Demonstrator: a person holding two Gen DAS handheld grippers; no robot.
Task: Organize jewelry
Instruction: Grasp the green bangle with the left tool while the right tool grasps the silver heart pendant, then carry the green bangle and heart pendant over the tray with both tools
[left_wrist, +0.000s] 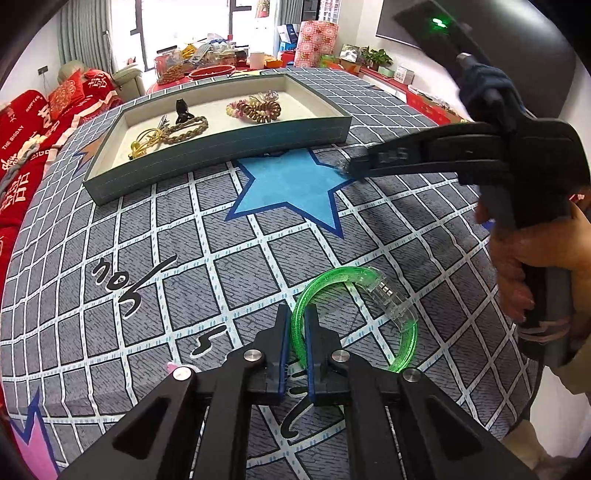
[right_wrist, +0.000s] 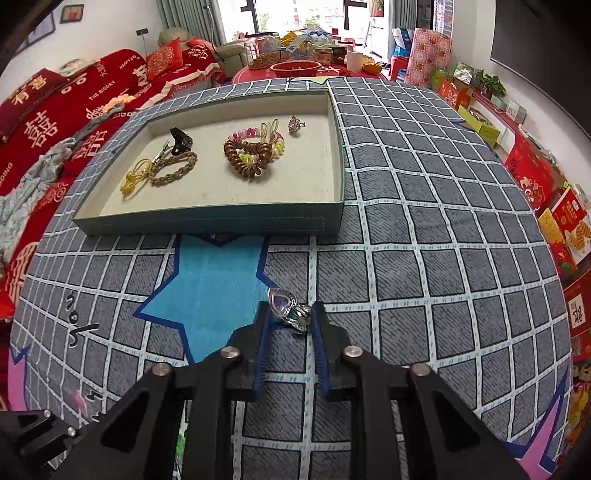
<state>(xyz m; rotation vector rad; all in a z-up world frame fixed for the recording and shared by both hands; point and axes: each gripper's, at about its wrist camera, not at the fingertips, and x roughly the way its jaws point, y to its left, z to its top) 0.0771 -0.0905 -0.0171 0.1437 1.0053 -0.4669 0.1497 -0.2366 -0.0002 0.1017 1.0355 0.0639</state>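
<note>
Left wrist view first: the left gripper, at the lower middle of the frame, has its jaws pinching the band of a translucent green bangle, which curls off to the right on the grid-patterned cloth. At the right edge a hand holds the right gripper, whose tip rests at the right point of a blue star printed on the cloth; something small and glinting sits at that tip. In the upper left lies a shallow grey-green tray holding a braided bracelet, a yellow cord, a black clip and a brown spiral hair tie.

Right wrist view: the right gripper, at the lower middle, has its jaws pinching a silver ring with a heart-shaped purple stone, just right of the blue star. The tray sits above it, well apart, with another small ring near its upper right corner.
</note>
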